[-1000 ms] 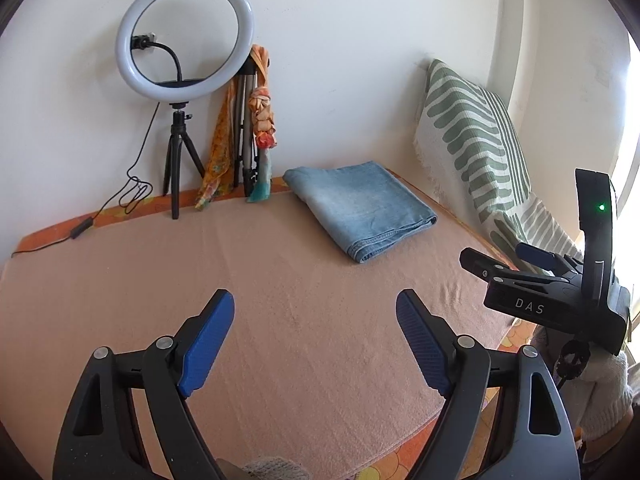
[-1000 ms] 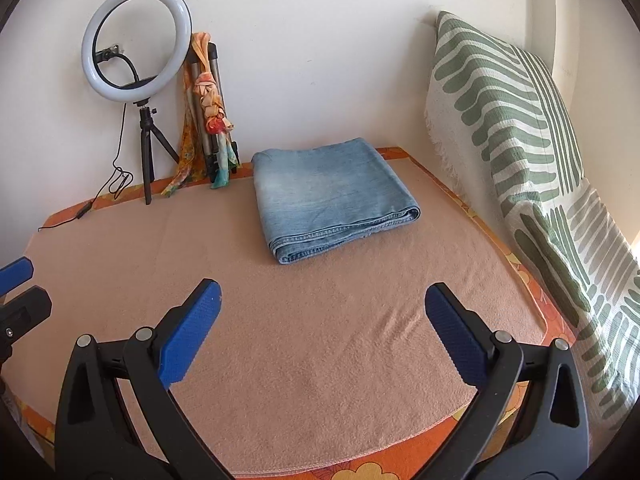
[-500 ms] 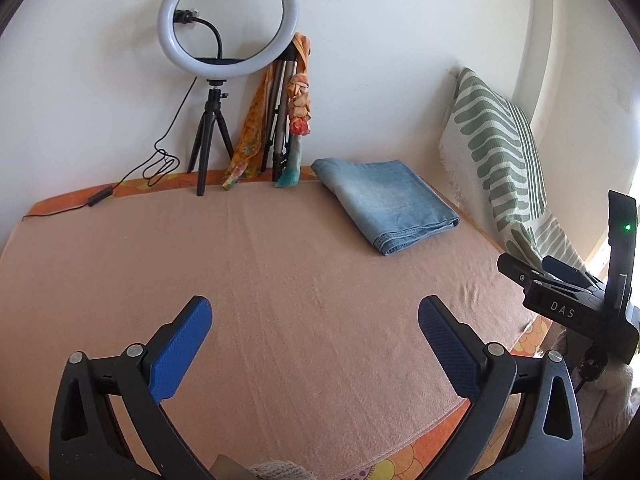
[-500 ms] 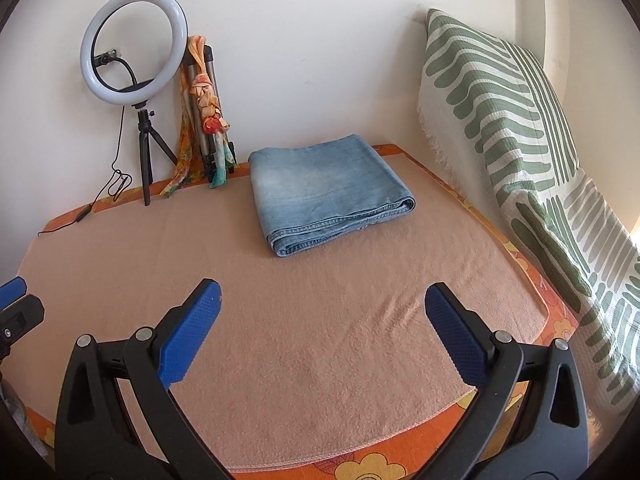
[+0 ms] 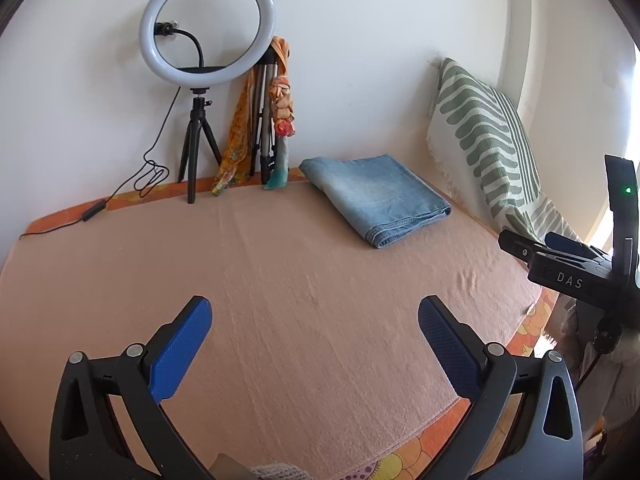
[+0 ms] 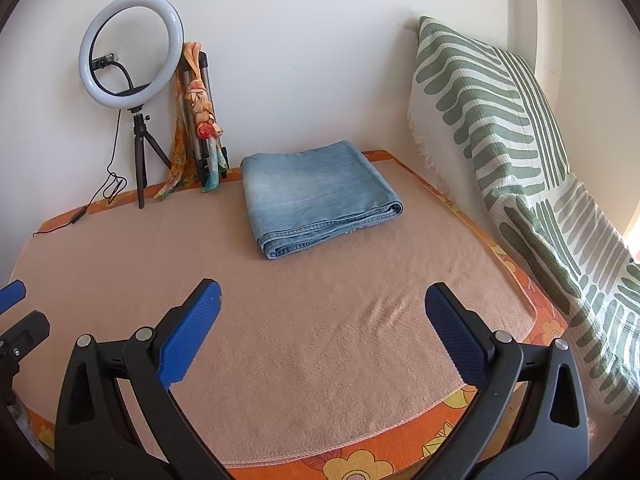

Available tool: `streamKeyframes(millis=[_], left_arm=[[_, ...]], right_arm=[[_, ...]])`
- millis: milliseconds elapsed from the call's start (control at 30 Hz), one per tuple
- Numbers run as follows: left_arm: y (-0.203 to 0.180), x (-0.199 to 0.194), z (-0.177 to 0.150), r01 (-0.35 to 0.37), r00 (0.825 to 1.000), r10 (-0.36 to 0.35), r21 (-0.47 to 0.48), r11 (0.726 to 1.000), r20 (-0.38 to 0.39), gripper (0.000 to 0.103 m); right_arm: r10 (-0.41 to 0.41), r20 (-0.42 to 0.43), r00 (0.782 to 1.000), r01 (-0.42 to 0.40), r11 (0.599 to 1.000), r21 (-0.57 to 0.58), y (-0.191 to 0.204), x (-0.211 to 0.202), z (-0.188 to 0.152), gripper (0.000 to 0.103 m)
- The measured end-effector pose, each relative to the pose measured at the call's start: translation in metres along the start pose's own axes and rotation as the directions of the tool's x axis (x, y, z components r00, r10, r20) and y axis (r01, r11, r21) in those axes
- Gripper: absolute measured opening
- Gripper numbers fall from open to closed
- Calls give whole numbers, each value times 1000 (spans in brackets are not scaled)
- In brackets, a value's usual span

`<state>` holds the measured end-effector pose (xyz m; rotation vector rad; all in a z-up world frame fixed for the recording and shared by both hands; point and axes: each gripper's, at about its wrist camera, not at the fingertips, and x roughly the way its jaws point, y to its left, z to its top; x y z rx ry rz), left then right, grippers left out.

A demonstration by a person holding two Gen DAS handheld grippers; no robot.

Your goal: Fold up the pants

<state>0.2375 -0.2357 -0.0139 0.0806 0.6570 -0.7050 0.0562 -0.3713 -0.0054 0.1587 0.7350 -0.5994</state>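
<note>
A pair of light blue jeans [image 6: 316, 196] lies folded into a neat rectangle at the back of the peach blanket [image 6: 320, 340], near the wall. It also shows in the left wrist view [image 5: 376, 196], back right. My left gripper [image 5: 316, 332] is open and empty, held above the blanket's front part, well short of the jeans. My right gripper [image 6: 322, 320] is open and empty too, in front of the jeans. The right gripper's body shows at the right edge of the left wrist view [image 5: 572, 268].
A ring light on a small tripod [image 5: 200, 80] and a folded tripod with an orange scarf [image 5: 272, 120] stand against the back wall. A green striped cushion [image 6: 500, 140] leans along the right side. The blanket's front edge lies over an orange flowered sheet [image 6: 360, 464].
Both grippers have drawn back and turned a little; the left view has swung left to right so the jeans sit further right. The jeans have not moved. Both jaws stay open.
</note>
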Motion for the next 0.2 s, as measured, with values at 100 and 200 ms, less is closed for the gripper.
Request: streamKeyframes(millis=[100,200], left_arm=[[0,1,0,4,1000,-4,1,1000,-4,103],[1,0,1,6,1000,-6,-5,1000,-1,103]], right_arm=[[3,3,1000,-3,1000,2,0,-1,0,103],[7,2,1000,-7,1000,0,3,-1,2,103]])
